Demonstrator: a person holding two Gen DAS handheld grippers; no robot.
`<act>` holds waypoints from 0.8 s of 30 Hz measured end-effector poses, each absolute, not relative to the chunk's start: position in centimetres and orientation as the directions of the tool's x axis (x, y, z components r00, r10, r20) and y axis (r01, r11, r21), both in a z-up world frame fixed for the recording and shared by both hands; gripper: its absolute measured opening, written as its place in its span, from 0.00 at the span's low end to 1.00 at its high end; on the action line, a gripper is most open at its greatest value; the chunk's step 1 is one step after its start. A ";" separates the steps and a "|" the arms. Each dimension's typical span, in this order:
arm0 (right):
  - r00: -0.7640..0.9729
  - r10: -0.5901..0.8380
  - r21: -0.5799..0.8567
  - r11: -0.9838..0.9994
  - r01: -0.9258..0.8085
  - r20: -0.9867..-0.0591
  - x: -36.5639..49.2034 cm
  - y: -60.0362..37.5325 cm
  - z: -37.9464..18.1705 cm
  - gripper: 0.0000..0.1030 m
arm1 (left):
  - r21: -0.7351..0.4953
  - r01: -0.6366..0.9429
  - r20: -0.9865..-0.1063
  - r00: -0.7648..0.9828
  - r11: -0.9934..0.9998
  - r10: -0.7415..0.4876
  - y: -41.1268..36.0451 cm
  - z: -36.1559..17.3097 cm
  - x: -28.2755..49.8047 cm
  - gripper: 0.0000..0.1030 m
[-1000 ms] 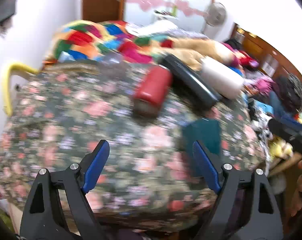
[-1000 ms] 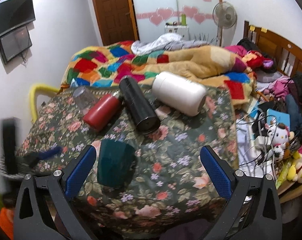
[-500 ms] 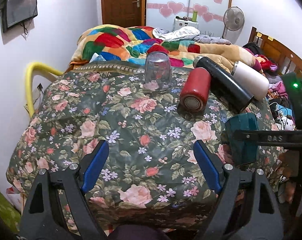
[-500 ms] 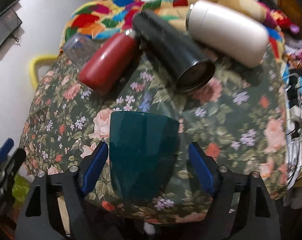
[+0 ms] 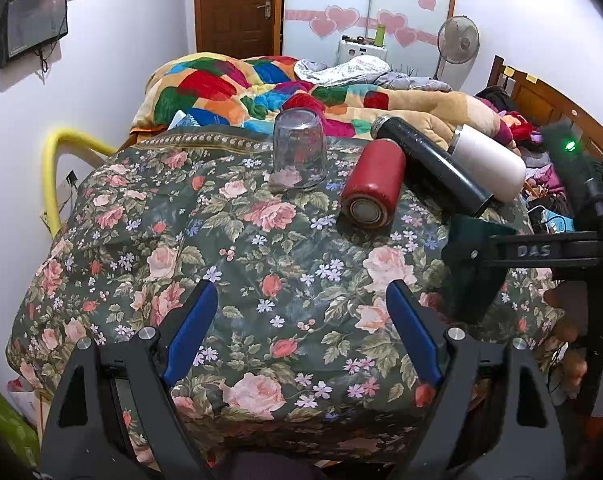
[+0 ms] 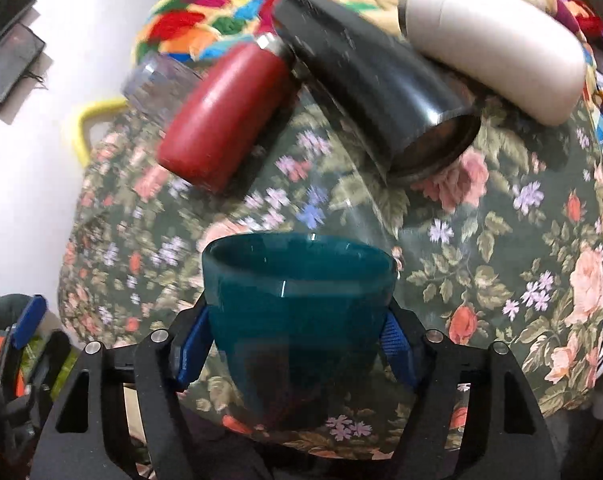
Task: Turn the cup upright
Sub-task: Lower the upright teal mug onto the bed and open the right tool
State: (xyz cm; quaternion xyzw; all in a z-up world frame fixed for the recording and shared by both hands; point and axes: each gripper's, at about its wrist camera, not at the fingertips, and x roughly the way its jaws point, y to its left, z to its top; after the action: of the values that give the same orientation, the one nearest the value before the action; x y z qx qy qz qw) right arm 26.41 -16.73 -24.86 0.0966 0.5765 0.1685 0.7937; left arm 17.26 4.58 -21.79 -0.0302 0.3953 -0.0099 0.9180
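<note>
A dark teal cup (image 6: 297,312) stands upside down near the front right edge of the floral cloth. My right gripper (image 6: 297,344) is closed around it, blue pads pressed on both sides of the cup. The same cup shows in the left wrist view (image 5: 471,268), with the right gripper's black finger across it. My left gripper (image 5: 301,336) is open and empty, low over the front of the floral cloth (image 5: 261,264), left of the cup.
A clear glass (image 5: 299,154) stands upside down at the back. A red bottle (image 5: 371,188), a black flask (image 5: 429,166) and a white flask (image 5: 489,160) lie on their sides behind the cup. A yellow rail (image 5: 57,168) runs at the left edge.
My right gripper moved down and forward onto the teal cup and closed on it. My left gripper stayed open and its view steadied, nearly still.
</note>
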 end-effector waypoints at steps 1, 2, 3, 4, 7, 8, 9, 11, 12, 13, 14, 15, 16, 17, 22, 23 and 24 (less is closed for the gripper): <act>0.305 0.375 0.336 0.926 -0.173 -0.875 26.1 -16.7 -24.0 0.68 | -0.064 -0.005 -0.723 0.690 0.998 -0.043 4.5 -21.7 17.3 0.83; 0.327 0.365 0.318 0.929 -0.190 -0.872 25.9 -16.5 -23.5 0.68 | -0.064 -0.005 -0.721 0.692 0.998 -0.042 4.4 -21.5 17.3 0.83; 0.357 0.341 0.278 0.936 -0.216 -0.870 25.6 -16.1 -22.9 0.68 | -0.063 -0.006 -0.720 0.693 0.998 -0.041 4.3 -21.5 17.3 0.83; 0.377 0.323 0.250 0.940 -0.231 -0.868 25.5 -15.9 -22.7 0.68 | -0.062 -0.008 -0.720 0.693 0.998 -0.039 4.2 -21.4 17.4 0.83; 0.408 0.286 0.191 0.947 -0.260 -0.867 25.5 -15.2 -22.6 0.68 | -0.062 -0.010 -0.721 0.692 0.998 -0.038 4.1 -21.4 17.4 0.83; 0.406 0.285 0.187 0.946 -0.264 -0.868 25.5 -14.9 -22.8 0.67 | -0.061 -0.011 -0.721 0.692 0.998 -0.037 4.0 -21.3 17.5 0.83; 0.400 0.286 0.188 0.945 -0.267 -0.871 25.7 -14.9 -23.0 0.67 | -0.062 -0.010 -0.721 0.692 0.998 -0.038 4.0 -21.3 17.5 0.83; 0.386 0.297 0.200 0.941 -0.272 -0.873 26.0 -14.7 -23.4 0.67 | -0.061 -0.009 -0.721 0.692 0.998 -0.038 3.9 -21.2 17.5 0.83; 0.380 0.301 0.203 0.940 -0.276 -0.875 26.0 -14.5 -23.7 0.67 | -0.060 -0.008 -0.721 0.692 0.998 -0.038 3.8 -21.2 17.6 0.83; 0.375 0.301 0.201 0.938 -0.281 -0.877 25.9 -14.4 -23.9 0.67 | -0.059 -0.007 -0.721 0.692 0.998 -0.038 3.7 -21.2 17.6 0.83; 0.386 0.296 0.192 0.939 -0.285 -0.874 25.7 -14.4 -23.7 0.67 | -0.059 -0.006 -0.721 0.691 0.998 -0.039 3.6 -21.1 17.6 0.83; 0.390 0.291 0.183 0.939 -0.291 -0.874 25.5 -14.2 -23.8 0.67 | -0.061 -0.005 -0.722 0.691 0.998 -0.041 3.6 -21.1 17.6 0.83; 0.394 0.286 0.174 0.939 -0.296 -0.874 25.3 -14.1 -23.8 0.67 | -0.065 -0.003 -0.722 0.691 0.998 -0.045 3.5 -21.1 17.6 0.83; 0.398 0.282 0.167 0.939 -0.300 -0.873 25.1 -14.0 -23.7 0.67 | -0.069 0.000 -0.721 0.691 0.998 -0.050 3.4 -21.0 17.6 0.83; 0.389 0.284 0.166 0.936 -0.310 -0.877 24.6 -14.1 -23.8 0.68 | -0.078 0.008 -0.719 0.692 0.997 -0.061 3.1 -20.6 17.1 0.83; 0.380 0.285 0.168 0.935 -0.312 -0.880 24.6 -14.1 -23.9 0.68 | -0.081 0.008 -0.718 0.693 0.997 -0.064 3.0 -20.5 16.9 0.83; 0.376 0.287 0.170 0.934 -0.314 -0.881 24.4 -14.2 -23.9 0.68 | -0.082 0.009 -0.717 0.694 0.997 -0.065 3.0 -20.4 16.8 0.83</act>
State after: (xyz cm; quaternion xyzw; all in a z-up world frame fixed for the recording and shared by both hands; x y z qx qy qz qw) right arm 24.42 -14.21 -23.86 -0.0129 0.5282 0.1810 0.8295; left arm 16.79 2.99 -20.42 -0.0361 0.3909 -0.0202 0.9195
